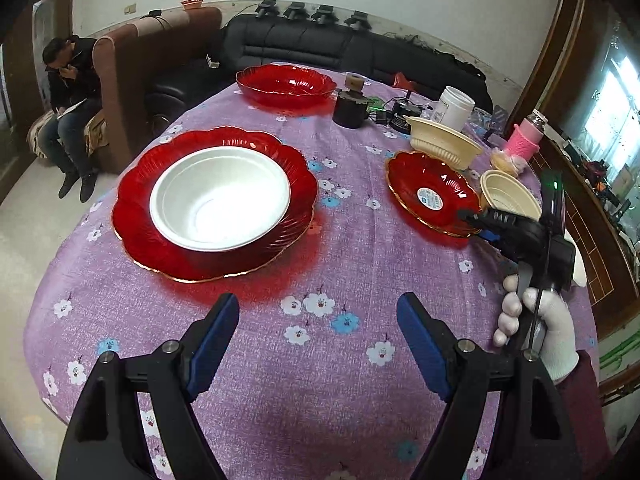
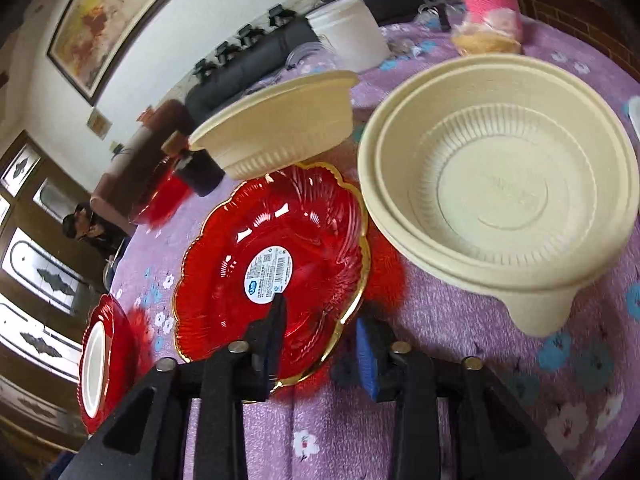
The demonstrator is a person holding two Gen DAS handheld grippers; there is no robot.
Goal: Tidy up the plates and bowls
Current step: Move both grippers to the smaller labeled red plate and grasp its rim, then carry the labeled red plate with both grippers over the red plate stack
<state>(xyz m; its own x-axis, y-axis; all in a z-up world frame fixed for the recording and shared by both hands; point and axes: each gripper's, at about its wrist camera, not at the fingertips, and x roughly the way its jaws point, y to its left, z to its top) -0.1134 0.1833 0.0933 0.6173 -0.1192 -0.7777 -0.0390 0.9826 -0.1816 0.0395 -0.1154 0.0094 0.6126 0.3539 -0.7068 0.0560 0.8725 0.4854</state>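
The right gripper (image 2: 320, 336) is reaching onto the near rim of the small red plate (image 2: 276, 268), the one with a round label at its centre. Its jaws are standing narrow, one finger lying over the plate's inside and the other just outside the gold edge, so the rim is sitting between them; whether the pads are actually pressing on it I cannot tell. The left gripper (image 1: 318, 336) is hanging over bare cloth on the desk (image 1: 320, 380) with its jaws wide and nothing between them.

Taking the labelled plate as landmark: two cream bowls are lying close by it, the upright cream bowl (image 2: 500, 196) just beside its right edge and the tilted cream bowl (image 2: 280, 128) resting against its far edge. Well to its left, a white bowl (image 1: 220, 200) is already sitting inside the large red plate (image 1: 168, 252) (that pair looks finished). Another red dish (image 1: 286, 82) is waiting far back from it.

By my judgement the task is roughly a third done: one set is nested, while the small plate, both cream bowls and the far dish are left to sort.
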